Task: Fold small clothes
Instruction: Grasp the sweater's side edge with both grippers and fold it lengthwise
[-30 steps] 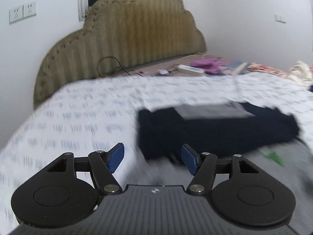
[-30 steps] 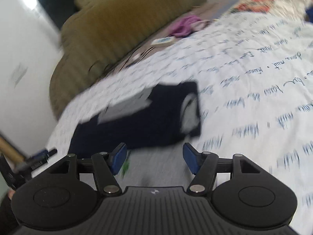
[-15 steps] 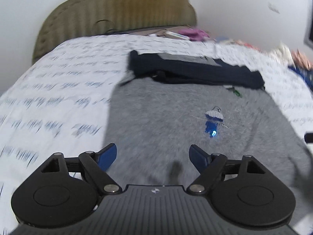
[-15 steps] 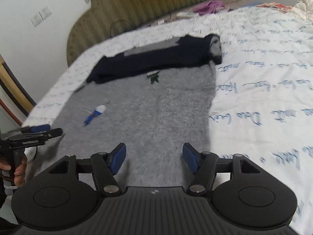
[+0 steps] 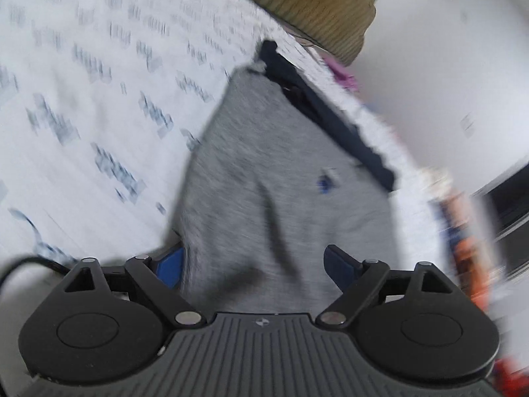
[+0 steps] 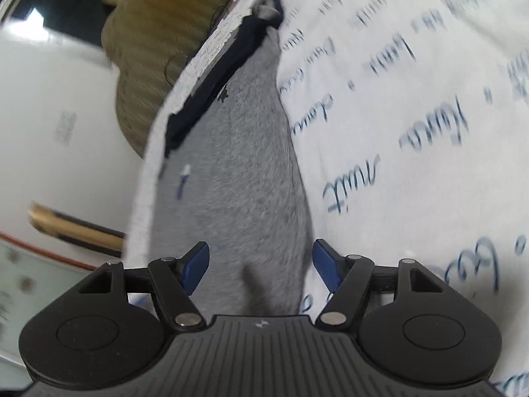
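Grey garment [image 5: 264, 165] spread flat on white bedsheet [image 5: 82, 99] printed with blue script; folded dark navy garment [image 5: 330, 109] along its far edge, olive headboard [image 5: 314, 3] beyond. Left gripper [image 5: 253, 264]: jaws wide and opening, over grey cloth, nothing gripped. Right gripper [image 6: 261, 264]: jaws apart, empty, over the grey hem.

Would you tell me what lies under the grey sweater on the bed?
The grey sweater lies flat on the white bedsheet printed with blue writing. Its far end is tucked under a dark folded garment. Anything else beneath the sweater is hidden.
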Demonstrator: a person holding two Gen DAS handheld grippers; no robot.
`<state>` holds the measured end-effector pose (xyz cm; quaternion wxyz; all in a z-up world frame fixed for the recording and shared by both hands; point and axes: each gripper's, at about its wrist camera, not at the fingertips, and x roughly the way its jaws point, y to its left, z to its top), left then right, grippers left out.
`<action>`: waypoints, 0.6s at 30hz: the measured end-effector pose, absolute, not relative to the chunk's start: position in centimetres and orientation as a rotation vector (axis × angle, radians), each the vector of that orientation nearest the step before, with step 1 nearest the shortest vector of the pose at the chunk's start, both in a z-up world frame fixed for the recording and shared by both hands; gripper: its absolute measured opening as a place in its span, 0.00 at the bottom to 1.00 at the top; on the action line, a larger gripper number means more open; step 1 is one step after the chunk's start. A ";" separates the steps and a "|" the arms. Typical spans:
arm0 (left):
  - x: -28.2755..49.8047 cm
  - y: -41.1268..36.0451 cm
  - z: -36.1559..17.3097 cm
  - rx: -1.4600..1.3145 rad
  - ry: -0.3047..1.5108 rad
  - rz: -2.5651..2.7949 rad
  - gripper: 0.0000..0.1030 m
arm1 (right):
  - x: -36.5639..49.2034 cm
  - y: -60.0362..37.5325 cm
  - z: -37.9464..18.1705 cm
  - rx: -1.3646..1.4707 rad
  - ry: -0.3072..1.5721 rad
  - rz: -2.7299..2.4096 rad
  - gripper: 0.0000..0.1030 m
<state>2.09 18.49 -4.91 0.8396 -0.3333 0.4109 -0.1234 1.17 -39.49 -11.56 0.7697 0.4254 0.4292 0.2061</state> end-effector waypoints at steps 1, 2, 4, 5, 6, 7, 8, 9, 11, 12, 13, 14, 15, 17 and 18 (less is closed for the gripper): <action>2.2 18.9 -5.1 -0.751 0.870 -0.276 0.86 | 1.2 -39.5 -11.8 0.948 0.933 0.457 0.66; 2.1 19.3 -5.2 -0.787 0.867 -0.289 0.86 | 1.2 -39.4 -11.9 0.965 0.936 0.469 0.66; 2.1 19.8 -5.3 -0.836 0.874 -0.301 0.85 | 1.1 -38.7 -12.1 0.968 0.949 0.496 0.66; 2.2 20.0 -5.4 -0.852 0.878 -0.300 0.83 | 0.8 -38.4 -12.1 0.964 0.955 0.508 0.66; 2.2 20.2 -5.4 -0.863 0.882 -0.298 0.82 | 0.7 -38.1 -12.1 0.955 0.960 0.519 0.66; 2.3 20.2 -5.4 -0.863 0.888 -0.299 0.80 | 0.6 -37.9 -12.0 0.949 0.962 0.526 0.66; 2.3 20.2 -5.4 -0.860 0.893 -0.296 0.76 | 0.5 -37.8 -12.0 0.950 0.962 0.530 0.66; 2.4 20.2 -5.4 -0.861 0.897 -0.293 0.75 | 0.6 -37.8 -12.0 0.954 0.961 0.530 0.66; 2.5 20.0 -5.4 -0.846 0.915 -0.299 0.71 | 0.7 -37.6 -12.0 0.951 0.958 0.525 0.67; 2.5 19.8 -5.5 -0.829 0.927 -0.303 0.70 | 0.7 -37.5 -12.0 0.949 0.957 0.524 0.67; 2.5 19.5 -5.5 -0.814 0.936 -0.307 0.68 | 0.8 -37.5 -12.0 0.950 0.952 0.520 0.67; 2.5 19.3 -5.6 -0.802 0.947 -0.313 0.65 | 0.8 -37.5 -12.0 0.956 0.946 0.516 0.65; 2.4 19.1 -5.7 -0.792 0.956 -0.314 0.63 | 0.9 -37.4 -12.0 0.960 0.940 0.512 0.65; 2.2 19.1 -6.0 -0.782 0.963 -0.310 0.50 | 0.8 -37.4 -12.2 0.961 0.936 0.516 0.64; 2.1 19.2 -6.2 -0.778 0.967 -0.304 0.43 | 0.7 -37.4 -12.3 0.959 0.933 0.518 0.60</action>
